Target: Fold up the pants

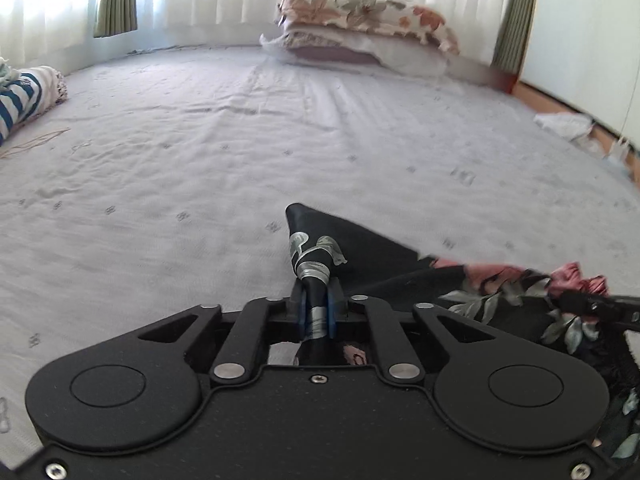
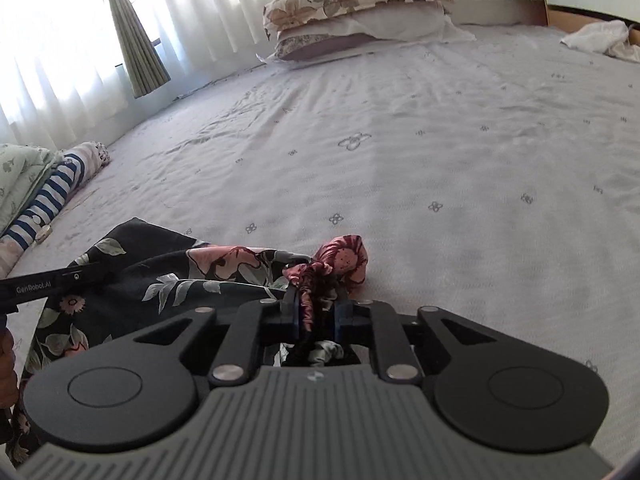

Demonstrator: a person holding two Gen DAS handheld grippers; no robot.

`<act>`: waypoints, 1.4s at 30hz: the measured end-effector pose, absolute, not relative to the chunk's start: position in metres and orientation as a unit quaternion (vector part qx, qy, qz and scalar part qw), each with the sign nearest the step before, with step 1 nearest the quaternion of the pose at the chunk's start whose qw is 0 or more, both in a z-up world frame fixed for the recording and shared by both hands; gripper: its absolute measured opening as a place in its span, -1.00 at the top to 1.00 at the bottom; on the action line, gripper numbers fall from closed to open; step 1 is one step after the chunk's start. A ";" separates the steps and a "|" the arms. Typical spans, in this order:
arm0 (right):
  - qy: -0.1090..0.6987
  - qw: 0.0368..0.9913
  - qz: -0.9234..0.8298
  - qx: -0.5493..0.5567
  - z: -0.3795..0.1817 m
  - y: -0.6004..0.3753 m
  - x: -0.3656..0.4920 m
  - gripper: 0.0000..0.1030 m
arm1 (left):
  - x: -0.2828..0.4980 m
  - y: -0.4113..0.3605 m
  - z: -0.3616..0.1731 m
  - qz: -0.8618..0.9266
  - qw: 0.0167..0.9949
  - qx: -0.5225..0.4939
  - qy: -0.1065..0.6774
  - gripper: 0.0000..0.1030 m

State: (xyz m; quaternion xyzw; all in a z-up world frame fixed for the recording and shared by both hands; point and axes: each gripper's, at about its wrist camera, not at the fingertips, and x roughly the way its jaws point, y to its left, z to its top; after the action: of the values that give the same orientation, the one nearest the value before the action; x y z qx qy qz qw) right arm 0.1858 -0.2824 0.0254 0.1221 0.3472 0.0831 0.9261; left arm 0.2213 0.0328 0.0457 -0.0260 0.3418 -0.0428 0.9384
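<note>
Pants [image 1: 384, 264], black floral, pinched in bunched folds between closed pads of left tool [image 1: 316, 312] and right tool [image 2: 316, 312], stretched between both, draped low over pale patterned bed [image 1: 200, 152], pillows [image 1: 360, 32] beyond.

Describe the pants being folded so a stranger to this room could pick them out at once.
Start from the wide pale bed that runs up to the curtained window. At its near edge lies a bunched garment, pinched by the left gripper and the right gripper. These pants are black with pink flowers and grey-green leaves, the only dark cloth here, unlike the striped bundle nearby.
</note>
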 end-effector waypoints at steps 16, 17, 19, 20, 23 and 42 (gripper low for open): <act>0.310 0.949 0.048 0.025 0.025 -0.210 -0.015 -0.78 | 0.019 0.016 0.032 -0.029 0.925 -0.024 0.377 -0.95; 0.317 0.947 0.047 0.020 0.020 -0.205 -0.018 -0.78 | 0.014 0.015 0.024 -0.028 0.923 -0.024 0.383 -0.98; 0.323 0.946 0.043 -0.002 0.012 -0.196 -0.021 -0.82 | 0.005 0.009 0.017 -0.020 0.928 -0.001 0.372 -1.00; 0.320 0.946 0.042 -0.014 0.011 -0.194 -0.021 -0.84 | 0.003 0.006 0.016 -0.018 0.931 0.010 0.364 -1.00; 0.326 0.944 0.036 -0.024 0.011 -0.190 -0.019 -0.87 | 0.006 0.005 0.018 -0.014 0.929 0.006 0.370 -1.00; 0.336 0.941 0.032 -0.020 0.007 -0.188 -0.013 -0.96 | 0.013 0.012 0.016 -0.015 0.926 -0.017 0.376 -1.00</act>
State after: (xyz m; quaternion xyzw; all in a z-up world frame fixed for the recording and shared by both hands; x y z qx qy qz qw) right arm -0.0134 -0.1884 0.0073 -0.0197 0.3365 0.0318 0.9409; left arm 0.0134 0.0124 0.0160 -0.0172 0.3758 -0.0148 0.9264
